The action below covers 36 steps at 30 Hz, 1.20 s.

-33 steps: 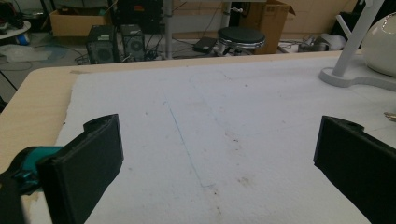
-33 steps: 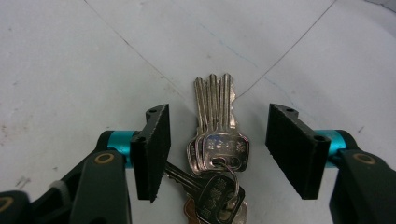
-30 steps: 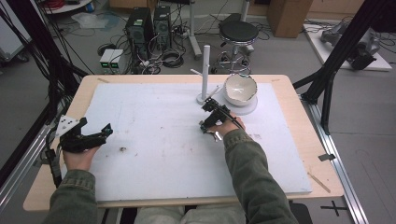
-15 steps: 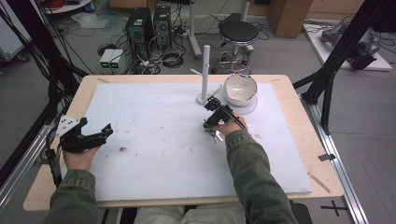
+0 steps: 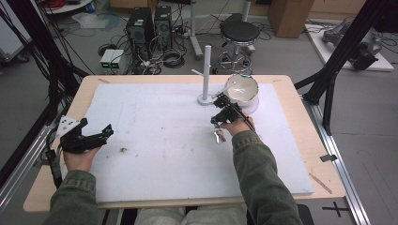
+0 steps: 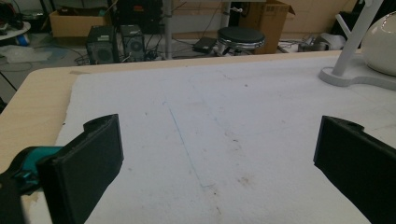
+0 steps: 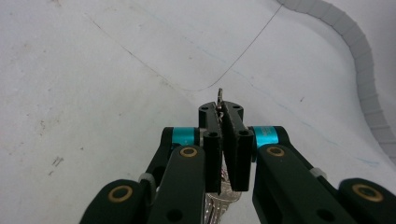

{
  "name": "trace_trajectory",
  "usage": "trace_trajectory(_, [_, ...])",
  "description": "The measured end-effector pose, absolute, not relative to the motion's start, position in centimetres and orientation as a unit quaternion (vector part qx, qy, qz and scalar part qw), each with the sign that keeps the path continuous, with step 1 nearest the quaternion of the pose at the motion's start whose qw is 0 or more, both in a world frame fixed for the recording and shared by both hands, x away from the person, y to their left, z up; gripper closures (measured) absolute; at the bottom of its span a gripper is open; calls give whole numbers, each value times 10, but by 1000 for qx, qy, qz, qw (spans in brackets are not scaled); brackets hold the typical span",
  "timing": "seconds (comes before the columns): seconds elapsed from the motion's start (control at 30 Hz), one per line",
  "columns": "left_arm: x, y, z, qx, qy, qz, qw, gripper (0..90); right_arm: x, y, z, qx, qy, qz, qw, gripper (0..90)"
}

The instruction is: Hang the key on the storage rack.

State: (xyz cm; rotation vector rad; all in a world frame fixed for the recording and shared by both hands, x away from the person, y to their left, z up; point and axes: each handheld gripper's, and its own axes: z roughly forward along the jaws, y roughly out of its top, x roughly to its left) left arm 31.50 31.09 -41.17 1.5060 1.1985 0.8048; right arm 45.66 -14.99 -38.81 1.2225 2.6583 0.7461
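My right gripper [image 5: 218, 121] hangs over the white mat [image 5: 155, 126], just in front of the white peg stand [image 5: 205, 75]. Its jaws have just been closing and now stand shut on a small bunch of silver keys [image 5: 218, 136], which dangles under the hand. In the right gripper view the gripper [image 7: 225, 109] points down at the mat, a thin metal tip pokes out past the pressed pads, and the keys [image 7: 219, 198] show behind the jaws. My left gripper [image 5: 94, 137] rests at the mat's left edge, open with nothing in it; its jaws stand far apart in the left gripper view [image 6: 219, 154].
A white bowl [image 5: 241, 89] sits on a round base right of the peg stand [image 6: 348, 51]; the bowl [image 6: 380, 42] is far right in the left gripper view. A grey segmented rim [image 7: 359, 56] curves past the right gripper. A small dark speck [image 5: 123, 150] lies on the mat.
The right gripper's jaws closed on the keys and the hand rose a little, drifting right toward the stand and bowl. The left hand stayed put.
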Motion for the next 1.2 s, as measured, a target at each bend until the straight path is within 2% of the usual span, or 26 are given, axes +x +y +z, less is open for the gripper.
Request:
trace_trajectory(0.6, [315,309,-412,625,495,332,503,19,443,-174,-356,405,854,323,51,869])
trace_trajectory(1.2, [315,310,-412,625,495,331,504,19,438,-173,-317,393,843,362,66,869])
